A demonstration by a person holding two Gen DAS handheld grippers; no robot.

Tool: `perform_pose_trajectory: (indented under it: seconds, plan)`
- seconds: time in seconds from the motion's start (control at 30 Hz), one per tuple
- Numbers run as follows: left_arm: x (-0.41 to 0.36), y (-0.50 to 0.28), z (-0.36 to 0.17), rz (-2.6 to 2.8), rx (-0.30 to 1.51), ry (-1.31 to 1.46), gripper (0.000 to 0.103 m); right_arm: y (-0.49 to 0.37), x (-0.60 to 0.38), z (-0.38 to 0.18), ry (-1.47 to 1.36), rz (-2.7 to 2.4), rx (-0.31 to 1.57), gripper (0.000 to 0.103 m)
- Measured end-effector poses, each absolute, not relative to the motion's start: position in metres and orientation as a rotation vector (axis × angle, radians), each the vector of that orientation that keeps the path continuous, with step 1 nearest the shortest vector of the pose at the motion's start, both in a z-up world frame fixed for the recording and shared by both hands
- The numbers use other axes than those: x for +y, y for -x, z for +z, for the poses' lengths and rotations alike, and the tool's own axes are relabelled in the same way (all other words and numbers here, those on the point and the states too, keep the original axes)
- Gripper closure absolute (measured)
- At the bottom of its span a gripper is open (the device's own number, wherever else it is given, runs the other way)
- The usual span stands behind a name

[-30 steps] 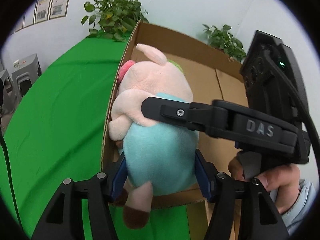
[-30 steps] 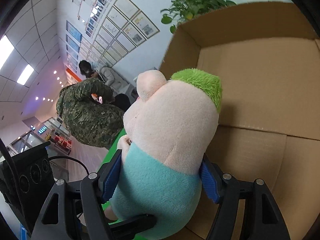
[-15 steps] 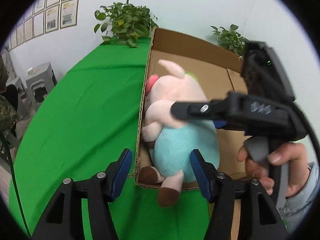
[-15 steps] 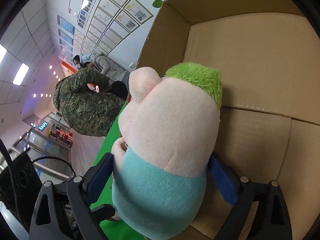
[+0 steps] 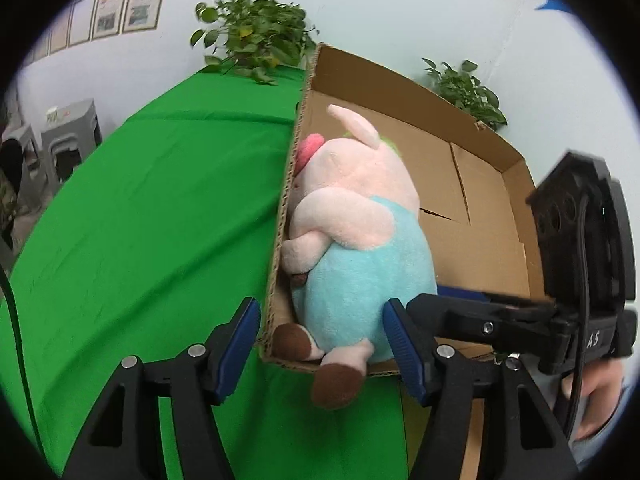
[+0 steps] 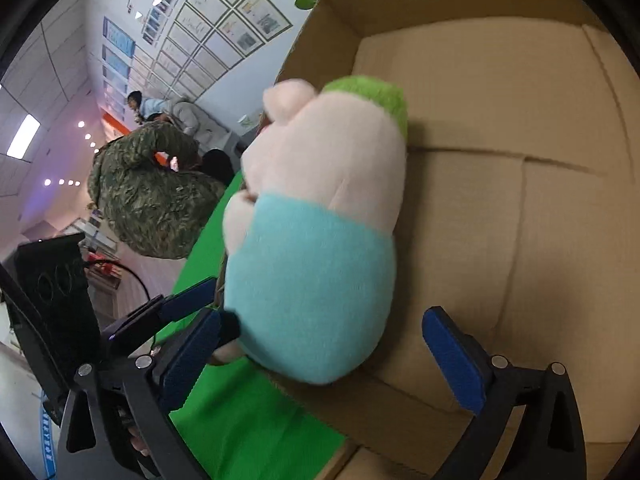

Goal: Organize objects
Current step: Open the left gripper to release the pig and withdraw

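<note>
Right wrist view: right tongs [image 6: 332, 352] opening, off pink-and-teal plush pig [image 6: 316, 240], now dropped into brown cardboard box [image 6: 560, 240]; left tongs [image 5: 324, 344] wide, released.

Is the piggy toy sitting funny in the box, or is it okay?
A bit funny. The plush pig lies on its side, squashed against the left wall of the cardboard box. One brown foot pokes out over the front edge above the green cloth. Nothing looks torn or spilled.
</note>
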State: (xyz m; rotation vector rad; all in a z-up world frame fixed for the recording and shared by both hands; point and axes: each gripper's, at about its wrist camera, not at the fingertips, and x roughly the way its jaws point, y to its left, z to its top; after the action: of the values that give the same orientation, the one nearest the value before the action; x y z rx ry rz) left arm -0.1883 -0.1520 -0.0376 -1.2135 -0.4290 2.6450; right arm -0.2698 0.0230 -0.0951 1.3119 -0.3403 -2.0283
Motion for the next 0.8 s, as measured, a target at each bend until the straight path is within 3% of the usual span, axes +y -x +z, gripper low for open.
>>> perform_pose_trajectory:
  seconds: [0.03,0.07,0.13,0.4,0.63,0.77,0.8]
  plan:
    - [-0.157,0.190,-0.040,2.623,-0.469,1.217,0.044,0.269,0.025,-0.101,-1.304,-2.009,-0.387,0.007]
    - [-0.160,0.189,-0.042,2.590,-0.498,1.226,0.044,0.266,0.028,-0.107,-1.299,-1.983,-0.431,0.021]
    - [-0.158,0.188,-0.042,2.590,-0.462,1.208,0.044,0.268,0.030,-0.116,-1.306,-1.963,-0.490,0.036]
    - [-0.145,0.181,-0.041,2.619,-0.345,1.219,0.042,0.251,0.044,-0.157,-1.302,-1.877,-0.605,0.040]
    - [-0.140,0.180,-0.038,2.647,-0.280,1.227,0.042,0.237,0.050,-0.164,-1.312,-1.947,-0.554,0.028]
    - [-0.131,0.158,-0.012,2.808,-0.157,1.081,0.039,0.213,0.066,-0.123,-1.220,-2.171,-0.420,0.001]
    - [-0.128,0.154,-0.006,2.844,-0.125,1.045,0.039,0.207,0.071,-0.103,-1.189,-2.255,-0.375,0.000]
